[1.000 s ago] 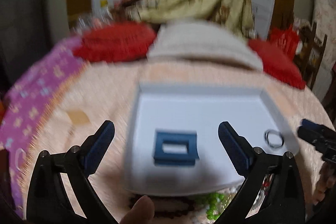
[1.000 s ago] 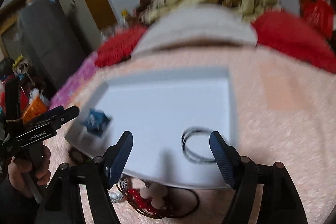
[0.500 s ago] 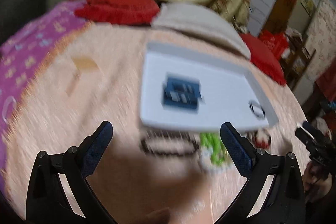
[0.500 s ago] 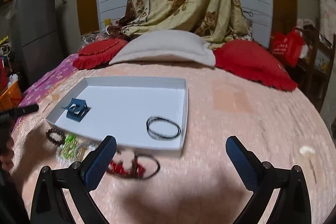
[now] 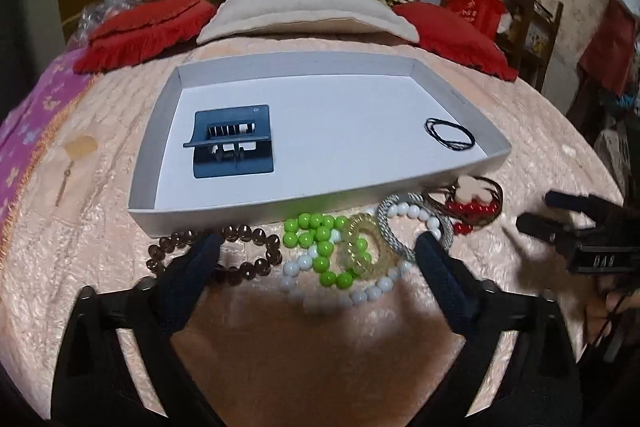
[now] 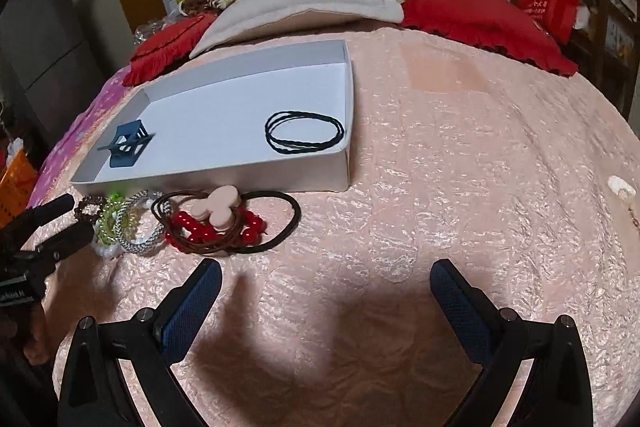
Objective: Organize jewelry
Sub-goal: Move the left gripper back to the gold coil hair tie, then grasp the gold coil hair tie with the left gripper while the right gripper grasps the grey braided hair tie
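Note:
A white tray [image 5: 160,131] lies on the pink bedspread, holding a blue hair clip [image 5: 234,143] and black hair ties [image 5: 450,135]. In front of it lies a pile: brown bead bracelet [image 5: 256,233], green beads [image 5: 316,227], white beads [image 5: 374,293], yellow spiral tie [image 5: 360,247], grey braided band [image 5: 386,227], red beads with a pink bow [image 5: 468,207]. My left gripper [image 5: 318,247] hovers over the pile, jaws closing; the green beads and spiral tie lie between them, untouched. My right gripper [image 6: 326,269] stands wide open over bare bedspread, just short of the red beads [image 6: 200,227].
Red cushions [image 6: 480,15] and a cream pillow [image 5: 304,7] lie behind the tray. A purple cloth [image 5: 24,135] covers the bed's left edge. A small white object [image 6: 621,187] lies at far right, and a beige tag [image 5: 82,147] left of the tray.
Both grippers have sunk and tipped down toward the bed, from over the tray to the jewelry pile in front of it. The right jaws spread wider; the left jaws have narrowed a little.

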Available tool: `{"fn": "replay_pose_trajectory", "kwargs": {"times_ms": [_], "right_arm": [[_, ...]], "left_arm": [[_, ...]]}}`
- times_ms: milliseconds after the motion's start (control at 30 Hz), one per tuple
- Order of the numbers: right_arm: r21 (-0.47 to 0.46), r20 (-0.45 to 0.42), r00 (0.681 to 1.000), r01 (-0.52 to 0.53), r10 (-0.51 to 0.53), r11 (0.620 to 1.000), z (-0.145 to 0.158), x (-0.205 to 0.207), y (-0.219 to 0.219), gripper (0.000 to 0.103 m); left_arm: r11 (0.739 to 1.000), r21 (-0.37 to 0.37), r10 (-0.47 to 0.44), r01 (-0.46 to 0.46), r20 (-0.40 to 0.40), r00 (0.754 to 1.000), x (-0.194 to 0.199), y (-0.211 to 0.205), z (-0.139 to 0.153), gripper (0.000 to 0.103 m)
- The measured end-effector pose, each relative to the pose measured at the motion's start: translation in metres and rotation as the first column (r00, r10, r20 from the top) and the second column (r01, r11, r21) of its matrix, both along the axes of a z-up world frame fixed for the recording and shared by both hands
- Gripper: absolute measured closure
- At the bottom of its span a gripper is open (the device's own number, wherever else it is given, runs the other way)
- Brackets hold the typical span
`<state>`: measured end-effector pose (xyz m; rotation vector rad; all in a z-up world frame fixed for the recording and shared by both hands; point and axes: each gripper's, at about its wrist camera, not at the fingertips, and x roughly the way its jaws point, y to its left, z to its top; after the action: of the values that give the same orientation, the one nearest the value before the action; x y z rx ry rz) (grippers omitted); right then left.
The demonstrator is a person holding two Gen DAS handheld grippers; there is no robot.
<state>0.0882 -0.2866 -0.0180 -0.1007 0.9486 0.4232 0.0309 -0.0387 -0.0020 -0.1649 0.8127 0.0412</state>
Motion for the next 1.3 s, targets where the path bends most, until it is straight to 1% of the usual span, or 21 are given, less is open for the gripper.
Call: {"fn": "replay_pose_trajectory", "kwargs": {"times_ms": [33, 67, 100, 233, 267, 300, 333, 400, 567, 733, 800, 867, 900, 967, 1000, 1033, 1067, 1100, 1133, 1233, 1300], "right_arm": [[-0.002, -0.004, 1.0, -0.002, 0.002, 1.0, 0.0, 0.001, 0.001, 0.0], [-0.007, -0.008, 1.0, -0.006, 0.006, 1.0, -0.001, 0.002, 0.002, 0.0], [-0.014, -0.011, 1.0, -0.008, 0.008, 1.0, -0.001, 0.003, 0.003, 0.0], [-0.017, -0.01, 1.0, -0.014, 0.014, 1.0, -0.002, 0.004, 0.005, 0.0], [-0.019, -0.013, 1.0, -0.015, 0.015, 1.0, -0.002, 0.004, 0.007, 0.0], [-0.023, -0.013, 1.0, -0.016, 0.015, 1.0, -0.002, 0.005, 0.008, 0.0], [-0.025, -0.012, 1.0, -0.016, 0.016, 1.0, -0.002, 0.005, 0.008, 0.0], [-0.02, -0.01, 1.0, -0.016, 0.015, 1.0, -0.002, 0.005, 0.008, 0.0], [0.029, 0.026, 1.0, 0.002, -0.003, 1.0, 0.009, 0.003, 0.002, 0.0], [0.076, 0.046, 0.999, 0.0, -0.004, 0.997, 0.017, 0.0, -0.002, 0.001], [0.098, 0.043, 0.998, -0.04, 0.036, 0.994, 0.018, -0.002, 0.002, 0.005], [0.121, 0.049, 0.991, -0.13, 0.124, 0.984, 0.019, -0.009, 0.014, 0.006], [0.129, 0.057, 0.983, -0.179, 0.173, 0.975, 0.02, -0.014, 0.021, 0.008], [0.149, 0.082, 0.951, -0.309, 0.299, 0.939, 0.023, -0.026, 0.043, 0.017], [0.141, 0.099, 0.932, -0.36, 0.349, 0.922, 0.025, -0.031, 0.054, 0.022], [0.11, 0.126, 0.906, -0.418, 0.405, 0.902, 0.026, -0.038, 0.07, 0.028], [0.087, 0.137, 0.89, -0.447, 0.434, 0.89, 0.025, -0.041, 0.08, 0.033], [0.076, 0.137, 0.88, -0.468, 0.455, 0.881, 0.024, -0.041, 0.09, 0.047], [0.083, 0.121, 0.873, -0.482, 0.472, 0.872, 0.021, -0.038, 0.101, 0.057], [0.093, 0.1, 0.868, -0.495, 0.486, 0.864, 0.015, -0.029, 0.118, 0.067], [0.106, 0.077, 0.861, -0.509, 0.503, 0.854, 0.011, -0.025, 0.13, 0.07]], "left_arm": [[1.0, -0.005, 0.006, -0.006, -0.009, 1.0, 0.003, 0.002, -0.002, 0.037], [1.0, -0.011, 0.009, -0.009, -0.027, 1.0, 0.006, 0.002, -0.005, 0.043], [1.0, -0.021, 0.001, -0.002, -0.05, 0.999, 0.01, 0.0, -0.009, 0.055], [1.0, -0.008, -0.027, 0.027, -0.047, 0.999, 0.012, -0.008, -0.009, 0.058], [0.999, -0.01, -0.035, 0.035, -0.043, 0.998, 0.011, -0.009, -0.009, 0.061], [0.999, -0.018, -0.05, 0.049, -0.043, 0.998, 0.01, -0.011, -0.009, 0.078], [0.997, -0.027, -0.067, 0.065, -0.047, 0.997, 0.01, -0.012, -0.009, 0.09], [0.996, -0.03, -0.086, 0.085, -0.04, 0.995, 0.008, -0.013, -0.008, 0.094], [0.996, -0.046, -0.075, 0.074, -0.021, 0.997, -0.001, -0.003, -0.001, 0.094], [0.993, -0.11, -0.033, 0.037, 0.032, 0.999, -0.013, 0.021, 0.015, 0.095], [0.993, -0.118, -0.004, 0.008, 0.039, 0.999, -0.016, 0.03, 0.017, 0.095], [0.992, -0.121, 0.028, -0.024, 0.034, 0.999, -0.017, 0.036, 0.016, 0.095], [0.993, -0.116, 0.042, -0.039, 0.028, 0.999, -0.017, 0.037, 0.016, 0.095], [0.993, -0.098, 0.064, -0.062, 0.014, 0.998, -0.015, 0.037, 0.014, 0.095], [0.993, -0.094, 0.075, -0.074, 0.008, 0.997, -0.014, 0.037, 0.013, 0.094], [0.992, -0.096, 0.084, -0.083, 0.006, 0.996, -0.013, 0.037, 0.013, 0.094], [0.991, -0.099, 0.095, -0.094, 0.005, 0.995, -0.012, 0.039, 0.013, 0.095], [0.99, -0.101, 0.104, -0.103, 0.004, 0.995, -0.012, 0.04, 0.013, 0.095], [0.989, -0.1, 0.112, -0.111, 0.0, 0.994, -0.012, 0.042, 0.012, 0.094], [0.985, -0.107, 0.135, -0.136, -0.017, 0.991, -0.011, 0.049, 0.008, 0.094], [0.983, -0.102, 0.152, -0.154, -0.02, 0.988, -0.012, 0.053, 0.007, 0.094]]}}
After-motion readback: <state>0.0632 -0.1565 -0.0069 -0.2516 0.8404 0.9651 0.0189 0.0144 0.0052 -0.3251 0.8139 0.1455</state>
